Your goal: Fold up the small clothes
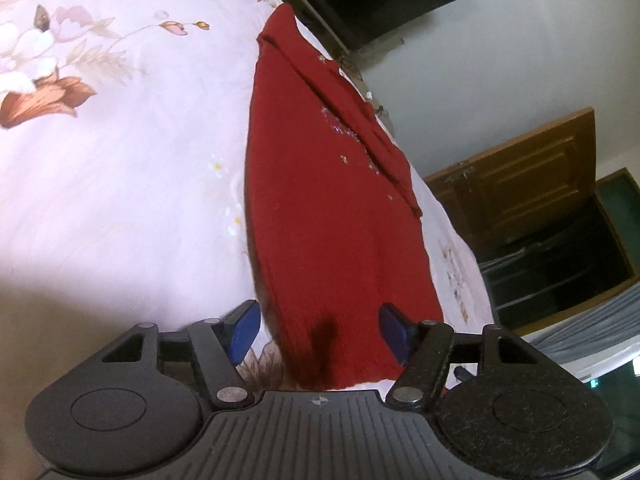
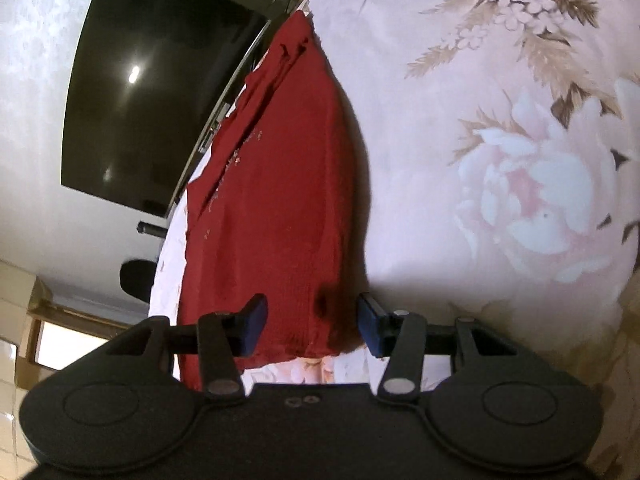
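A small red knitted top (image 1: pixel 320 200) lies flat on a pale floral bedsheet (image 1: pixel 132 184), stretching away from me, with a folded strip and small sparkly decorations along its far side. My left gripper (image 1: pixel 320 330) stands open over its near hem, its blue pads (image 1: pixel 245 330) on either side of the cloth without pinching it. In the right wrist view the same red top (image 2: pixel 280 200) runs up the frame. My right gripper (image 2: pixel 313 322) is open over the near hem corner, with a gap between its right pad (image 2: pixel 370 320) and the cloth edge.
The bed edge runs just beyond the top. Past it are a dark TV screen (image 2: pixel 160 88) on a white wall and a brown wooden door (image 1: pixel 520 184). Cardboard boxes (image 2: pixel 24 320) stand low at the left of the right wrist view. Open sheet (image 2: pixel 500 160) spreads beside the top.
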`<act>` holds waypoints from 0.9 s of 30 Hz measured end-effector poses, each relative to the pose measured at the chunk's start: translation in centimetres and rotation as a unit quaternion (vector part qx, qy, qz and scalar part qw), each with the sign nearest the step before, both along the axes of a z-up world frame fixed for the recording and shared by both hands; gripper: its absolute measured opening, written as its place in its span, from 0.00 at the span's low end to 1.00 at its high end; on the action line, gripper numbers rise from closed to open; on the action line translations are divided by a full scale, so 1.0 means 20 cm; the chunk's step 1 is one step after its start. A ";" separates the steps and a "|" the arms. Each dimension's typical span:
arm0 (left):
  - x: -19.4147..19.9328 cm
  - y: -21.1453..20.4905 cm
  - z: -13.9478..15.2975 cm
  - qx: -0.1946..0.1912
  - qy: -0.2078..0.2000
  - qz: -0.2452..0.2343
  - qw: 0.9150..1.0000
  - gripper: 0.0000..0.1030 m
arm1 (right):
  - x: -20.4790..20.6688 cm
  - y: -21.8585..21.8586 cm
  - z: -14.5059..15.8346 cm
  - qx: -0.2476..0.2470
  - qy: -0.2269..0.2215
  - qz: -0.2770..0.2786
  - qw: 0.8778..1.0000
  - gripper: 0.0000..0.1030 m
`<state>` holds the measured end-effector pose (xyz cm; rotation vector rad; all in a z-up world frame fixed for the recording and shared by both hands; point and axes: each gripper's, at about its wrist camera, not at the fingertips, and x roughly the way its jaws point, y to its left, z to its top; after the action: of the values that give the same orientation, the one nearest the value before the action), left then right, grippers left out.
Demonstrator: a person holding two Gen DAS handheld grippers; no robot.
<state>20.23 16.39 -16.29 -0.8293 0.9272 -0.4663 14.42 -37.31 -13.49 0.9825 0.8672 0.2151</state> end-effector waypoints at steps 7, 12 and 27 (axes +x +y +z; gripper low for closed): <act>0.05 -0.04 0.00 0.002 -0.002 0.014 1.000 0.64 | 0.01 0.01 -0.05 0.014 -0.006 -0.010 1.000 0.39; 0.06 -0.04 0.00 -0.003 -0.003 0.017 1.000 0.64 | 0.09 0.01 -0.07 0.022 -0.003 0.001 1.000 0.28; 0.03 -0.07 0.00 0.041 -0.049 0.065 0.996 0.03 | 0.09 -0.03 -0.08 -0.001 -0.009 0.010 1.000 0.05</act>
<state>20.83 14.93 -16.26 -0.7805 0.7919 -0.3503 16.32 -37.91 -15.06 0.9694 0.8616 0.2399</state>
